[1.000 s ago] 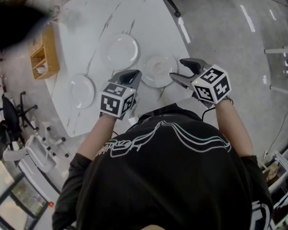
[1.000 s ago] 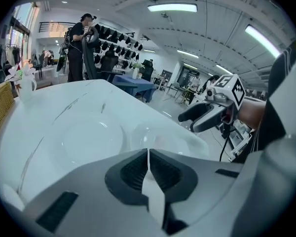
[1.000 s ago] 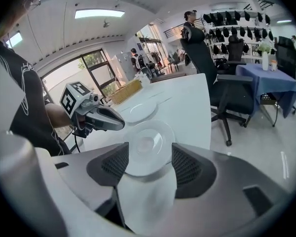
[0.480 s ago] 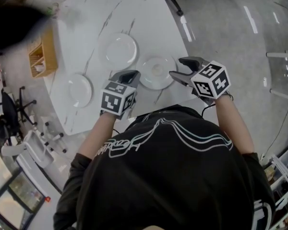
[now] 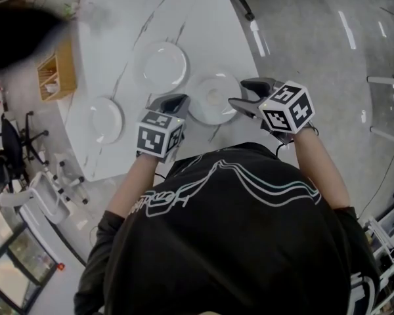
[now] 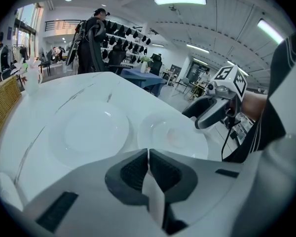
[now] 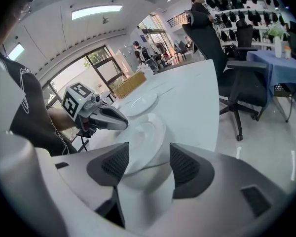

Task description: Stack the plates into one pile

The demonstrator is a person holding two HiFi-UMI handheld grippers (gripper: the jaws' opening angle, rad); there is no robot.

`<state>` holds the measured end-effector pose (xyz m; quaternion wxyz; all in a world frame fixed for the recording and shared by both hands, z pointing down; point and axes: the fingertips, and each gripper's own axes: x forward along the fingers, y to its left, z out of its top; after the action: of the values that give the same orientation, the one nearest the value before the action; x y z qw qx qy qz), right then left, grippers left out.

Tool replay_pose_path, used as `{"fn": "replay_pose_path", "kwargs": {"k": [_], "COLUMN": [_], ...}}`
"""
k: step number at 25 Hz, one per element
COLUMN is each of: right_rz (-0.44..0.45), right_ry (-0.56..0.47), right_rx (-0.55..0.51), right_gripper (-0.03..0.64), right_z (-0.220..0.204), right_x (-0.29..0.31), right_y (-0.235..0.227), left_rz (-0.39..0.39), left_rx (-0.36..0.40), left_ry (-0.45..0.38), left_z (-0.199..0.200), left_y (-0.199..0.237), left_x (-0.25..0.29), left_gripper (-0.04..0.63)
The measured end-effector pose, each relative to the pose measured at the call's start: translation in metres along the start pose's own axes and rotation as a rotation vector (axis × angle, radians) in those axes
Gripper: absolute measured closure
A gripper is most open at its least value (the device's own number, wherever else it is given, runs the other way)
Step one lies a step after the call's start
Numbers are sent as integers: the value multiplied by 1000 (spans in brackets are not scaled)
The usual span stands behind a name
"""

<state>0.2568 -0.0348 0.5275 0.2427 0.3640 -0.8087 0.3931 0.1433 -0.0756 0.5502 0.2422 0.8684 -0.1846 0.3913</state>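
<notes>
Left fingers: the left gripper (image 6: 148, 153) is clenched, pad against pad, with nothing between.
Right fingers: the right gripper (image 7: 149, 154) is released, its pads spread wide and gripping nothing.
Between the right fingers: the rim of the nearest plate (image 7: 147, 132) shows in the gap; no pad presses on it.
Just ahead of the left fingers: that same plate, a little to their right, with the right gripper's tips at its far side.
Ahead and left of the left fingers: the second plate (image 5: 164, 64), lying flat near the first.
Left of the left fingers: the third plate (image 5: 105, 120), apart from the other two.
Under everything: the marble table (image 5: 118, 18), all three plates unstacked on it.
Outer edge: a wooden rack (image 5: 56, 74) at the table's side.
</notes>
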Motion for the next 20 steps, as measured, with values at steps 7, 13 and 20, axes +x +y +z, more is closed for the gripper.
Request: {"fn": "replay_pose_path", "kwargs": {"k": [7,13,20], "right_rz": [84,110,177], "right_ry": [7,20,-23], "right_rx": [32,68,228], "right_gripper": [380,471,538], "right_z": [3,4,9], "right_x": [10,15,15], "right_y": [9,11,7], "left_rz": [10,-4,-26], "left_rx": [-30,-60,-81], "left_ry": [-16,-45,-82], "left_z": [-4,-5,-4], "left_y": [2,2,1], "left_x": [2,2,-2], "left_gripper": [563,563,563]}}
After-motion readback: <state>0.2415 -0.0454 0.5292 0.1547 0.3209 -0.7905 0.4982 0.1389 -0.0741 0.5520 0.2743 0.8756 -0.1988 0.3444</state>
